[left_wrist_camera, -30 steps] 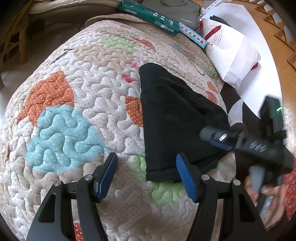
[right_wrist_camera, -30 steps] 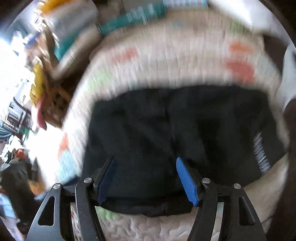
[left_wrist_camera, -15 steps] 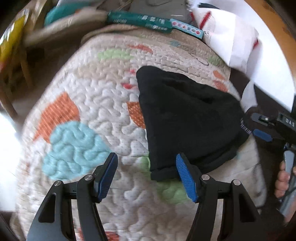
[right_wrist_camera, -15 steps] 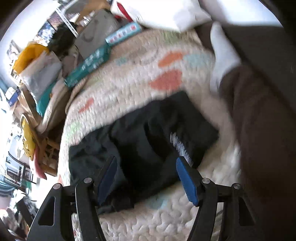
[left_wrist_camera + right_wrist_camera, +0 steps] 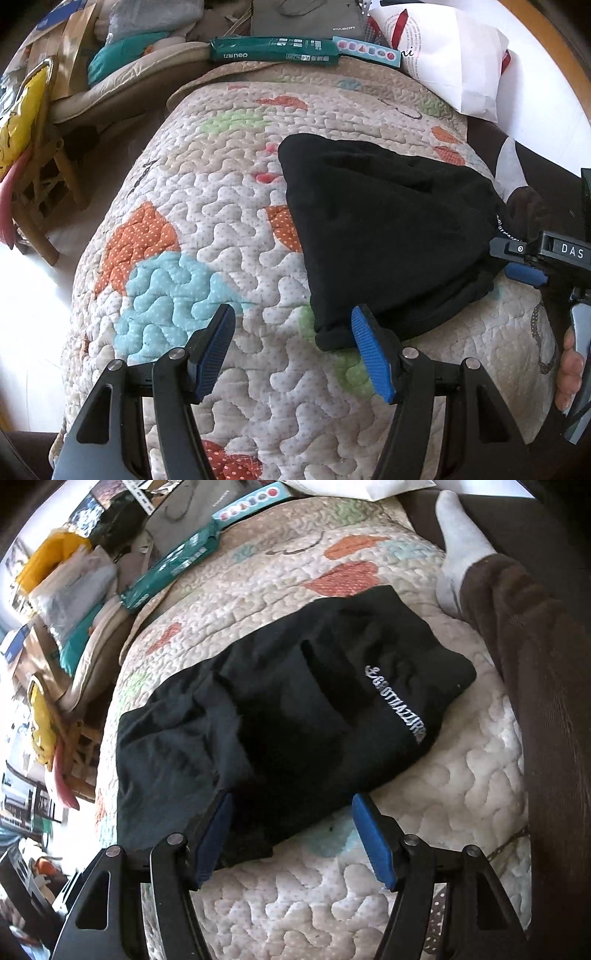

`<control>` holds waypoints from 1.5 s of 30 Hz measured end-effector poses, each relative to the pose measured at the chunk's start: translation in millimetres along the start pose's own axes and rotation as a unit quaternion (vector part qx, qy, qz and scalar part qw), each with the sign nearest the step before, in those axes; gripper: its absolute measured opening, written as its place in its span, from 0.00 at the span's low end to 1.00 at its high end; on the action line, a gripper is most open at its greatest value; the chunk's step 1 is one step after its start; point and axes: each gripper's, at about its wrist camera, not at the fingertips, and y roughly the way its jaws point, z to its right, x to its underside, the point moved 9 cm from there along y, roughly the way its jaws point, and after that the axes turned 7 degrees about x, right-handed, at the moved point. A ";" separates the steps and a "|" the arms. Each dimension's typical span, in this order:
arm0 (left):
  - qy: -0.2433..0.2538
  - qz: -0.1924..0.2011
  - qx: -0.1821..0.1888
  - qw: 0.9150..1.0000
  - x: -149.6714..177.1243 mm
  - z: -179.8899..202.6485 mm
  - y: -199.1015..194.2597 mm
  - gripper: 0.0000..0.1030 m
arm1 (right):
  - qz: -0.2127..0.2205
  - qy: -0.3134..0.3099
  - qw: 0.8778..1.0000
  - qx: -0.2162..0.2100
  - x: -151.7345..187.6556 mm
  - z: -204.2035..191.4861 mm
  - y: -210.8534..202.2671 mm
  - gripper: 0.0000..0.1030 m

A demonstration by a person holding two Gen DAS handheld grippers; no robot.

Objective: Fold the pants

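Right wrist: pants (image 5: 280, 716) beyond spread jaws.

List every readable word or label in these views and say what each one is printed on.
"DAS": on the right tool's body.
"deli": on the green pack, seen upside down.
White lettering on the black pants: mirrored or inverted, not legible.
Grey bag logo: too small to read.

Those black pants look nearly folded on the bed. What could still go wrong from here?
The pants lie as a loose, lumpy bundle on the quilt, so the layers might slump apart. Both the left gripper and the right gripper are open beside the bundle's edge; a careless nudge could drag the fold askew. The person's white sock rests close by and might bump it.
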 end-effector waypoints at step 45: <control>0.072 0.004 0.065 0.995 -94.0 49.0 -9.6 0.63 | 0.028 0.088 0.995 0.043 -16.3 51.0 -0.9 0.72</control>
